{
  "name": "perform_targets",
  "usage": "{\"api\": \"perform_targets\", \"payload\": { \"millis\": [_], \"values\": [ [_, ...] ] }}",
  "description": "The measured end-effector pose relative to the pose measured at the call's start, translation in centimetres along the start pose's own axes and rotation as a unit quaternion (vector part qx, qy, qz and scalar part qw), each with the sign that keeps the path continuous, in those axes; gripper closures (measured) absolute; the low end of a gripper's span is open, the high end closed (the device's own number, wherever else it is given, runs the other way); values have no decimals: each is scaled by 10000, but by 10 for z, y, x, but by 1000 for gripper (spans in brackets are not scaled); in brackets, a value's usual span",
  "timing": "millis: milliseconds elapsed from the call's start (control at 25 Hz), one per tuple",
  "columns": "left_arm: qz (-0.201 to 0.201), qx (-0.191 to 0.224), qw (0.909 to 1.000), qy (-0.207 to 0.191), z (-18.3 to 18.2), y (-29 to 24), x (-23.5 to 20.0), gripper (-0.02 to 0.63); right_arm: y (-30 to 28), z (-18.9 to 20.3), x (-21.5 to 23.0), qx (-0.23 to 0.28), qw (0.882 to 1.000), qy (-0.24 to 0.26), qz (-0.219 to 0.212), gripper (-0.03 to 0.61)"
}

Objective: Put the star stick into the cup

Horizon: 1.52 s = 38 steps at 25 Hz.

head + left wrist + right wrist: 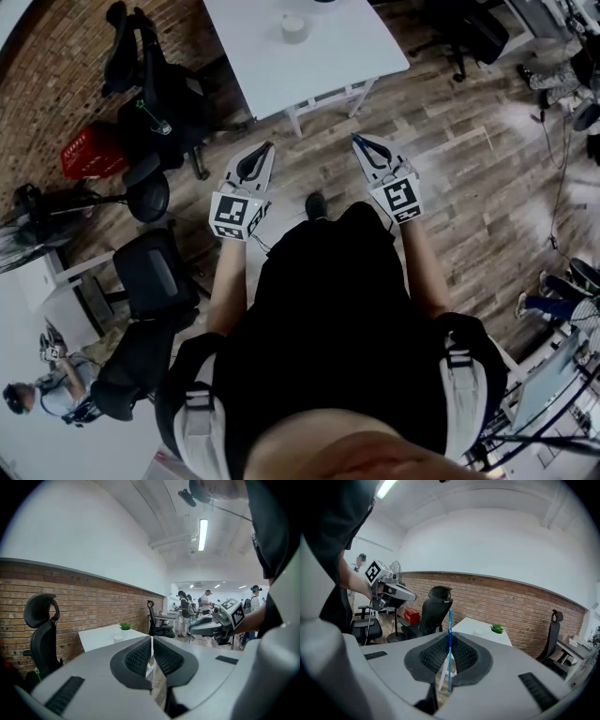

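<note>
right claw clamped on the stick, cup on the table ahead

head view: person stands on a wood floor (469, 178), both claws held out in front, well apart from each other. left gripper (269, 146) and right gripper (357, 139) both point toward a white table (337, 56). cup (294, 27) sits on the table near its far side, well apart from both claws. black office chairs at left, one (155, 272) just beside the person, another (150, 94) by the brick wall. red crate (89, 150) on the floor next to that one. a second person (56, 394) at bottom left. can't make out the stick from here.

left gripper view: left gripper (152, 640) jaws pressed together, nothing between them. past the tips: table (101, 637) w/ the cup (118, 638) and a small green plant (124, 626) on it, brick wall (93, 602) behind. right gripper (206, 626) shows at the right w/ its marker cube (233, 612). more ppl (187, 606) stand in the background.

right gripper view: right gripper (450, 634) jaws closed on a thin blue stick (450, 648). stick stands upright in the grip, top end pokes above the tips, bottom end hangs below the pads. star end not readable. ahead: table (487, 633) w/ cup (478, 632) and plant (497, 629), well apart from the stick. left gripper (412, 596) at the left, black chair (433, 606) and red crate (411, 616) behind it.
</note>
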State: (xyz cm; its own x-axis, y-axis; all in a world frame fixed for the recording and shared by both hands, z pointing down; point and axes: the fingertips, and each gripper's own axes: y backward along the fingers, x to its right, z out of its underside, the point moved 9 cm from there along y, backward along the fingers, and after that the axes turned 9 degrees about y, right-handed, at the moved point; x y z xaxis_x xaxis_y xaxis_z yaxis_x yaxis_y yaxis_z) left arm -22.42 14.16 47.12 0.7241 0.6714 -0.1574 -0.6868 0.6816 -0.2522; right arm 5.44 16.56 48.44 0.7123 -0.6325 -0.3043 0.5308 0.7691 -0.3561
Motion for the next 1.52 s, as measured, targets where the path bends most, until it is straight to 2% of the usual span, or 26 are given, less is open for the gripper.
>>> {"api": "perform_targets", "payload": {
  "millis": [360,600,1120,1520],
  "values": [
    [-28,43,10000,54,6,5,-1,583,-1,2,0,-35,9999,-16,107,568],
    [-156,70,9998,80,-1,0,-13,583,-14,-2,10,16,10000,8,24,568],
    [-440,-41,9989,174,-10,-30,-19,583,-48,2,52,147,9993,63,-325,567],
    [-718,-2,9973,159,-34,-79,-30,583,-84,2,114,283,9978,132,-592,568]
  ]
}}
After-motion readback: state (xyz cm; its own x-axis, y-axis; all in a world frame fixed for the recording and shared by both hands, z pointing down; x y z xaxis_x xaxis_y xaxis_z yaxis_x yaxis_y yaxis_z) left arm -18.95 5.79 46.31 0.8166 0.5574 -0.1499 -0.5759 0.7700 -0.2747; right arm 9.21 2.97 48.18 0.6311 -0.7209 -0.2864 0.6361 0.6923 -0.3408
